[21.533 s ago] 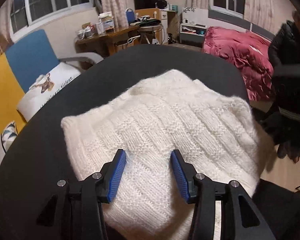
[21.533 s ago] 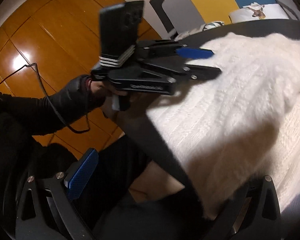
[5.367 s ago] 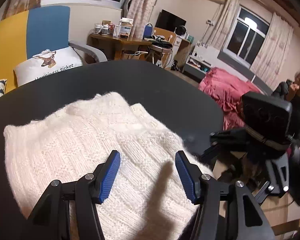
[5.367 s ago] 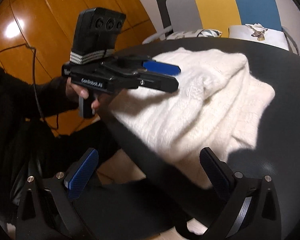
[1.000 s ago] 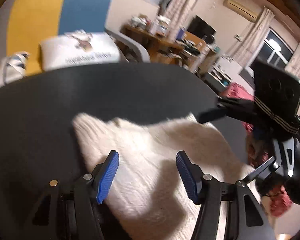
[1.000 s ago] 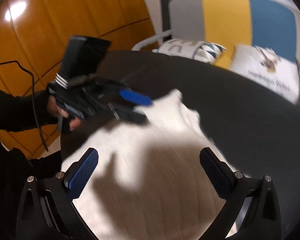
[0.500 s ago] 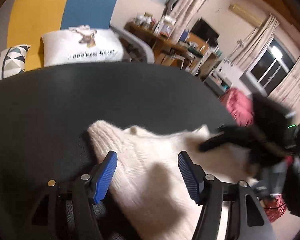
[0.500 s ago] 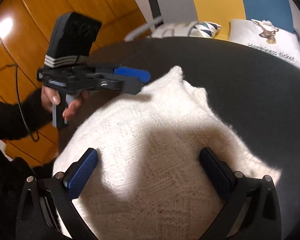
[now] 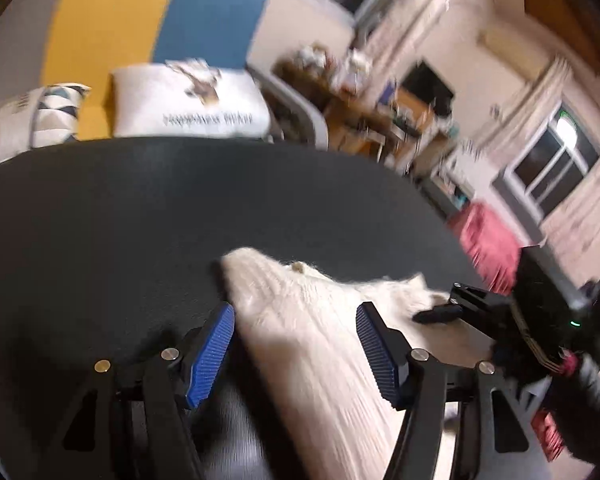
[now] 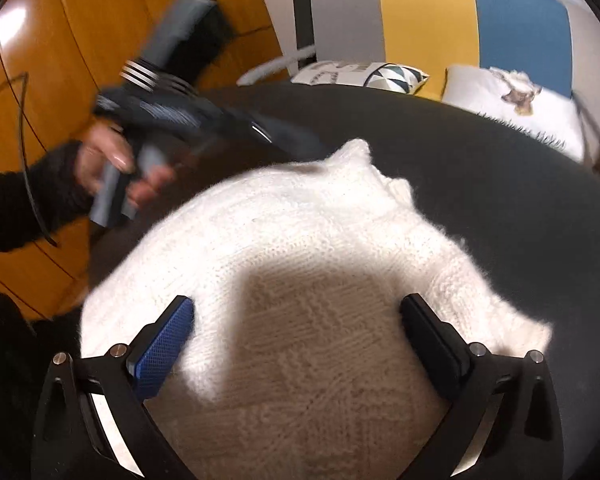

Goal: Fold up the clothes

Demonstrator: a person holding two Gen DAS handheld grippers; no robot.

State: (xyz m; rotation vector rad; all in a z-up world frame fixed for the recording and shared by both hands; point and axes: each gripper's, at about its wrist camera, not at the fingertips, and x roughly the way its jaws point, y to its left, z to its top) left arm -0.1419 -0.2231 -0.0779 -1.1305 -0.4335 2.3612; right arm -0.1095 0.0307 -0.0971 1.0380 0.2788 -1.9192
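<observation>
Sofa cushion point(image 9: 188, 100) lettering blurred beyond reading.

My fuzzy sweater point(image 10: 300, 240) is cream white with a knit block pattern, table point(image 9: 100, 220) is dark charcoal, my tong pads point(image 9: 210, 354) bright blue.

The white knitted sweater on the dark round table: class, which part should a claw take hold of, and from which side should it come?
Probably the pointed corner of the white sweater at its far end. It lies thin and flat against the bare table, while the middle is a thick bundle. The left claw, open, is nearest and could come in low from its own side, along the sweater's edge.
</observation>
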